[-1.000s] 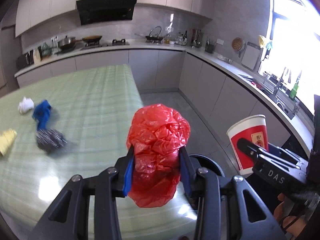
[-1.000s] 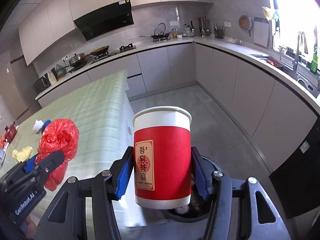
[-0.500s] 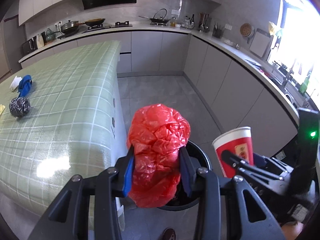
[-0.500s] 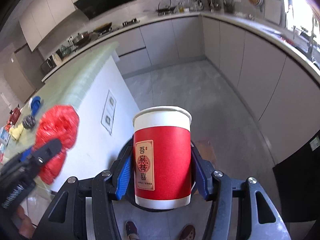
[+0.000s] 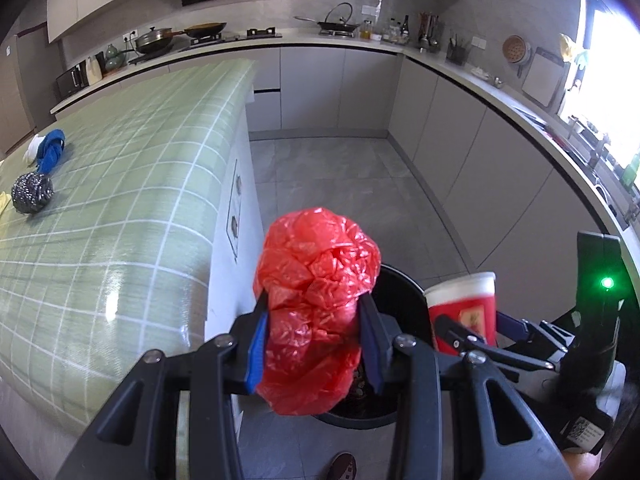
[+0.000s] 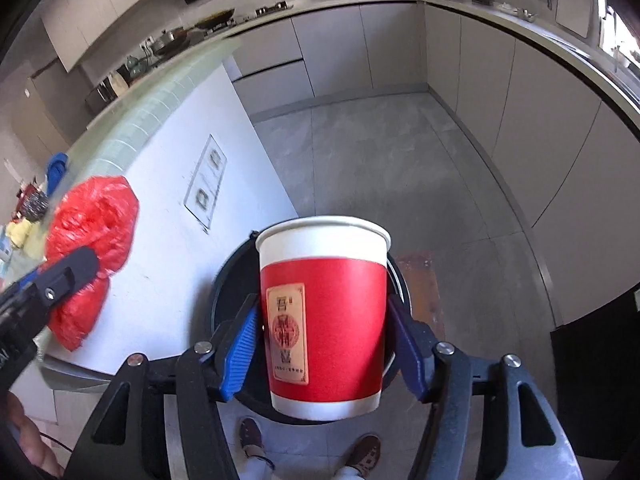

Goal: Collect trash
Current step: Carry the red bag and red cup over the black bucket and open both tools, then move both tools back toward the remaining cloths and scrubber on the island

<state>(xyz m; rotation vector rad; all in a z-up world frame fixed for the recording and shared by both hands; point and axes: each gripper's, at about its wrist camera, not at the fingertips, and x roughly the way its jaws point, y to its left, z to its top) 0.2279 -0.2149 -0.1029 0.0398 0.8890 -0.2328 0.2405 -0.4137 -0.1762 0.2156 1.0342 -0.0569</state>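
Bin [image 6: 224,276] on the floor, just beside the counter [image 5: 120,184] end. Cup [image 6: 324,312] hangs above it; bag [image 5: 316,304] at the cup's nine o'clock. Scourer [image 5: 32,198] on the counter, cloth [image 5: 50,152] at its twelve.

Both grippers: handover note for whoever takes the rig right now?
Left gripper: shut on the red plastic bag, above the near rim of the black bin.
Right gripper: shut on the red paper cup, upright over the bin.
Done: both carried to the bin.
Left: drop both. The steel scrubber and blue cloth lie on the green counter.
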